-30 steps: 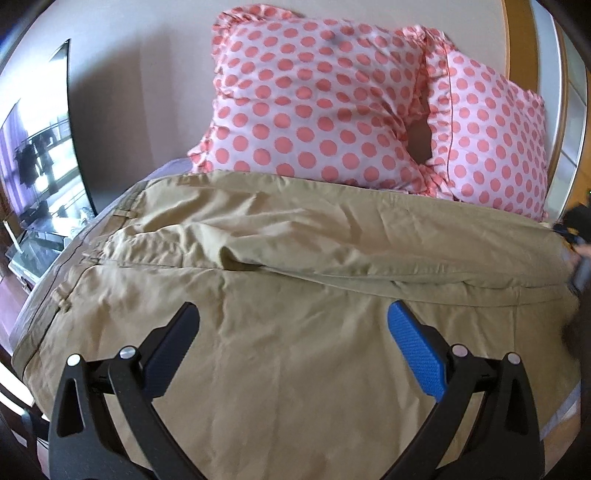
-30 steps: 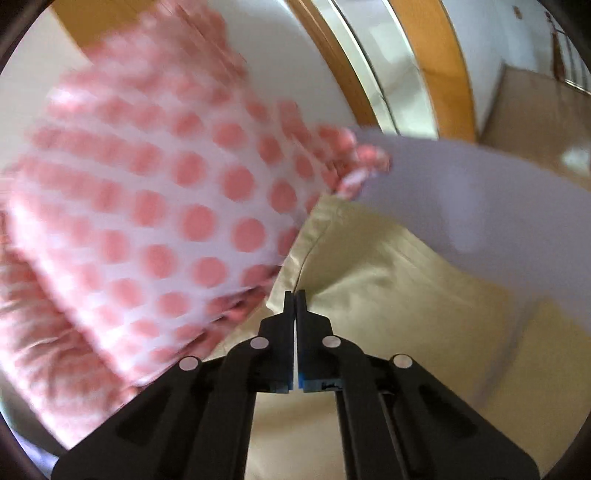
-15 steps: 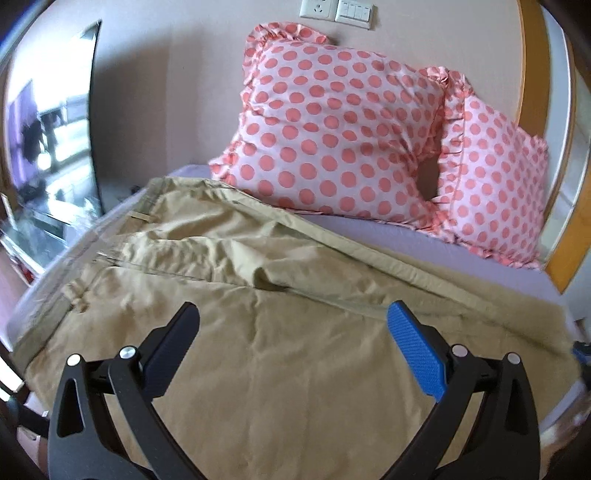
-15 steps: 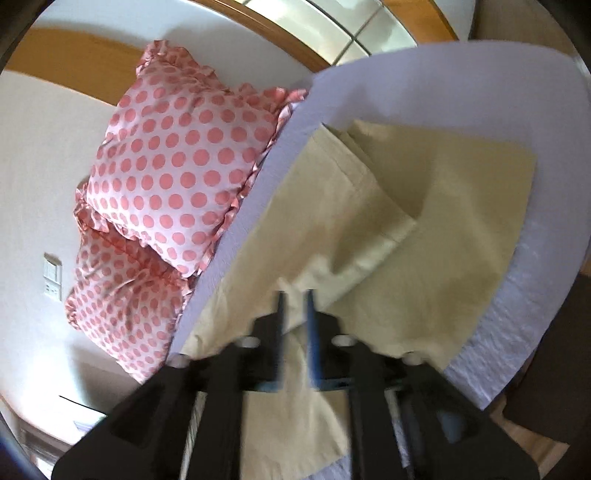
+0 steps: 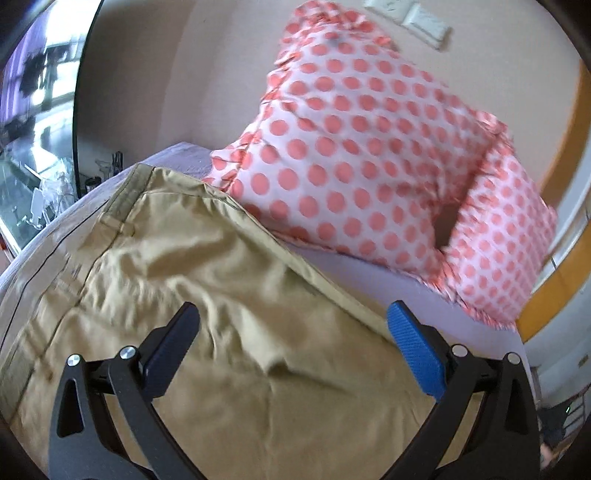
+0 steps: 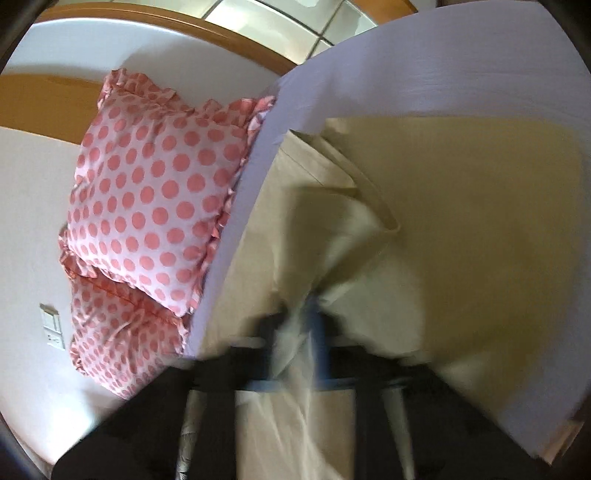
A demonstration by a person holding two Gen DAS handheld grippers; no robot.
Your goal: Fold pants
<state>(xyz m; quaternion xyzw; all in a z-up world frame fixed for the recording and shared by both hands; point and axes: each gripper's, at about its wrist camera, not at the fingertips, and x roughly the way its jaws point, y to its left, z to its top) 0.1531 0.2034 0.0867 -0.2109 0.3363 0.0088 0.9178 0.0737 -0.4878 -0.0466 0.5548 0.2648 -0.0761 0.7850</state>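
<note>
A home bedroom: a bed (image 5: 388, 273) with a lilac sheet fills the lower frame, 2 pink polka-dot pillows (image 5: 354, 147) lean against the plain wall (image 5: 184, 74) at upper right, wall switches (image 5: 410, 18) sit at the top, and a dark screen (image 5: 37, 92) stands at the left edge.

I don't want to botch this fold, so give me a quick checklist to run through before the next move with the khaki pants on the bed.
1. Left gripper open and free of cloth: ok, its fingers stand wide apart above the khaki pants.
2. Right gripper firmly pinching fabric: cannot tell, the right wrist view is motion-blurred there.
3. Pants lying on the lavender bedsheet: ok.
4. Waistband flat: ok, it lies at the far left.
5. Cloth smooth: not ok, wrinkles run across the seat.
6. Polka-dot pillows clear of the pants: ok, sheet shows between them.
</note>
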